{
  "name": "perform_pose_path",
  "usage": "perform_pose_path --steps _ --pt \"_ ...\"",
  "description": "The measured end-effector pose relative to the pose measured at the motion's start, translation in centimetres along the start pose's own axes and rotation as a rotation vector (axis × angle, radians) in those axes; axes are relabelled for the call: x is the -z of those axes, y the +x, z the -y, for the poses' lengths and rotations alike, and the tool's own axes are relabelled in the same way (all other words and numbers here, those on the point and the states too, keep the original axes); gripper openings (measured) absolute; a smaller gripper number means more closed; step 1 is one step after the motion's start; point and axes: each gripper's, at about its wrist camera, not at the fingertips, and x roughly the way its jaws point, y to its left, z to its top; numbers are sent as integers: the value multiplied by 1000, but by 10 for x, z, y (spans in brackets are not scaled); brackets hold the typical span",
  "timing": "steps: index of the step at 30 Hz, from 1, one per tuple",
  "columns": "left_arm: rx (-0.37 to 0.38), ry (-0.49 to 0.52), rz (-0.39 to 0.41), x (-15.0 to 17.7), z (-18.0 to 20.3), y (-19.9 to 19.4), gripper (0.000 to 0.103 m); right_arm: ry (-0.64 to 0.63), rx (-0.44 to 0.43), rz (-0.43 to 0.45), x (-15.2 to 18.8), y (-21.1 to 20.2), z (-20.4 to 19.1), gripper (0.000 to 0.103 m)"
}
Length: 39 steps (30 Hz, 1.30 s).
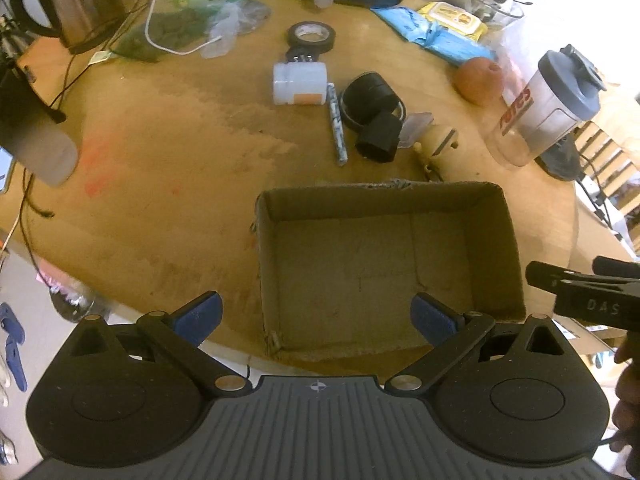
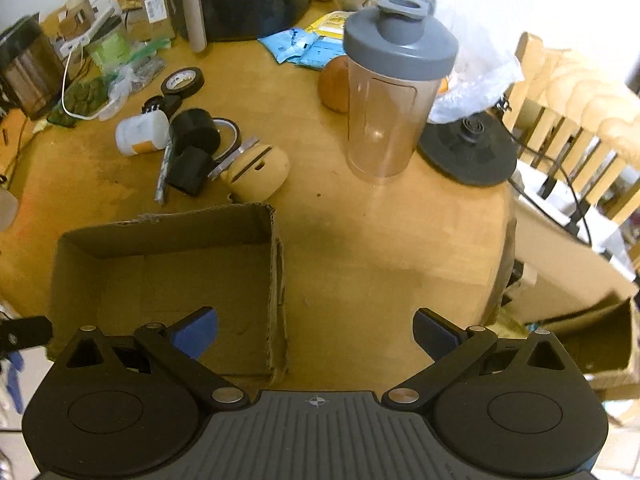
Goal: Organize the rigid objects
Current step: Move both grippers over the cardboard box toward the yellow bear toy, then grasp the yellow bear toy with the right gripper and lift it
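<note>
Pen (image 1: 337, 124) is lying lengthwise ahead of my left gripper (image 1: 316, 318), beyond the box (image 1: 264, 264); both grippers are gaping wide, empty.

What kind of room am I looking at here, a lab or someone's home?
Most likely a home, a lived-in kitchen or dining area. A round wooden table holds a steel electric kettle, a clear shaker bottle with a grey lid and an orange fruit, amid cables and clutter.
</note>
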Motion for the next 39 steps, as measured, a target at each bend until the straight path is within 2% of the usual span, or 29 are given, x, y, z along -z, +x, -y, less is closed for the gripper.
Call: perform_pose_path --steps 4,10,13,16,19,22,29,39 --pt "19 10 -2 -9 -4 4 103 -14 -12 -4 -10 9 -6 103" --pt "8 52 3 -19 -12 7 103 46 -53 -11 -30 23 -7 103" --pt "9 59 12 -22 -18 5 103 46 -96 0 -39 28 -10 103" --pt "-2 62 16 -24 -24 5 103 13 -127 -5 -46 35 -16 103" --pt "-31 60 20 -25 -33 6 103 -37 -131 3 -54 40 -23 103" --pt "-29 36 35 -27 -44 5 103 -100 -130 23 -63 43 -32 103" --pt "-83 33 125 -32 -57 1 103 -196 -155 30 -90 62 -41 103" --pt "-55 -9 122 -36 -65 9 103 -238 -150 -5 -117 110 -55 103"
